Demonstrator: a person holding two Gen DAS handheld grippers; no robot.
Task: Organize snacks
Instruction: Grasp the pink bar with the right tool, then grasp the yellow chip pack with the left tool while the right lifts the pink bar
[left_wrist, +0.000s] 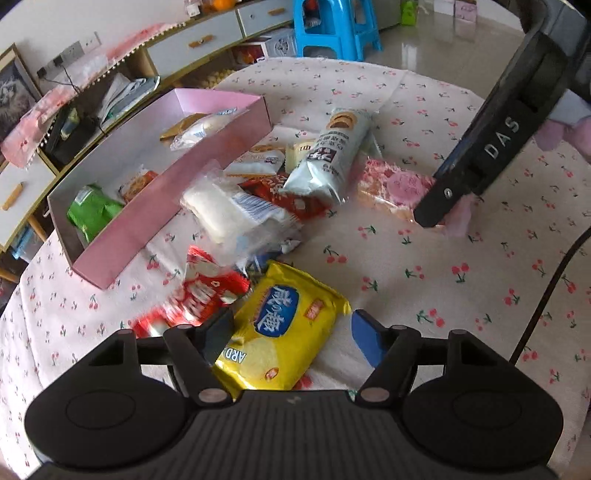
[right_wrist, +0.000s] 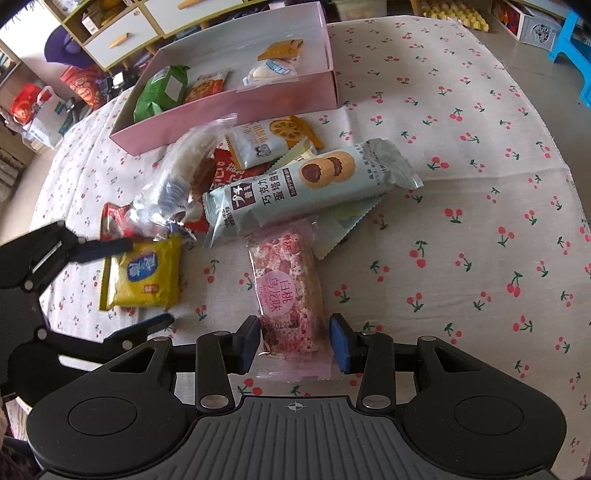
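Note:
A yellow cracker packet lies flat on the cherry-print cloth. My left gripper stands open astride it; a gap shows at the blue right pad. A pink peach-flavoured snack packet lies near the table's middle, and my right gripper is shut on its near end, pads against the wrapper. In the left wrist view one of the right gripper's fingers reaches down onto that packet. The pink box stands open behind the pile.
Loose snacks are heaped beside the box: a pale green tart packet, a clear bag of white cakes, a red packet. The box holds a green packet and other small packets. A blue stool and low cabinets stand beyond.

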